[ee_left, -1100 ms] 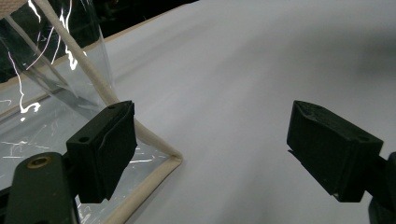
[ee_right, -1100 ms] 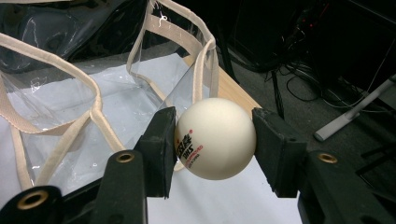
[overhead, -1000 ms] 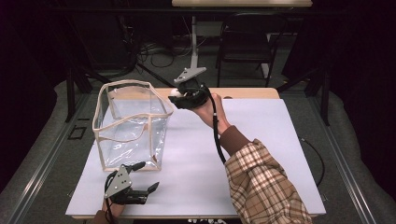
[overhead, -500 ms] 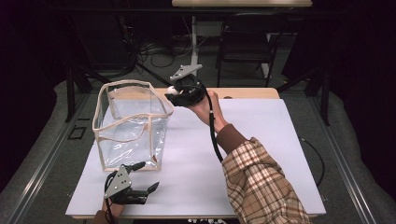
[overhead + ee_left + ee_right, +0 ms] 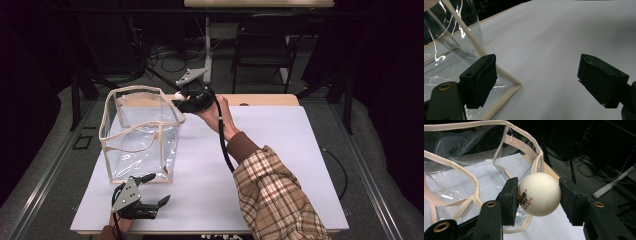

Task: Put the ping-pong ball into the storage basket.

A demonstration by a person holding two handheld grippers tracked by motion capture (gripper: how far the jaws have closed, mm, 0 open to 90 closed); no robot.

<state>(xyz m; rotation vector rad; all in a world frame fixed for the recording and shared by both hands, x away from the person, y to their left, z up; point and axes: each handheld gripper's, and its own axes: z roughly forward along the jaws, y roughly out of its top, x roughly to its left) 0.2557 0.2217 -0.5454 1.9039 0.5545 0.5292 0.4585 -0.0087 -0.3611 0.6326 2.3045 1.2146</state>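
Right tongs (image 5: 537, 197) clamp the white ball (image 5: 539, 194) at the clear bag (image 5: 140, 132) rim, next carry over opening and release; left tongs (image 5: 544, 80) wide open, empty.

Smooth, matt white plastic on the ball (image 5: 539, 194), with small red and black print. Clear, glossy, crinkled plastic for the bag (image 5: 141, 137), edged in matt cream cloth tape. Matt white, paper-like sheet over the table (image 5: 280, 150), pale wood at its far edge. Matt black pads (image 5: 509, 200), brass-coloured rivets.
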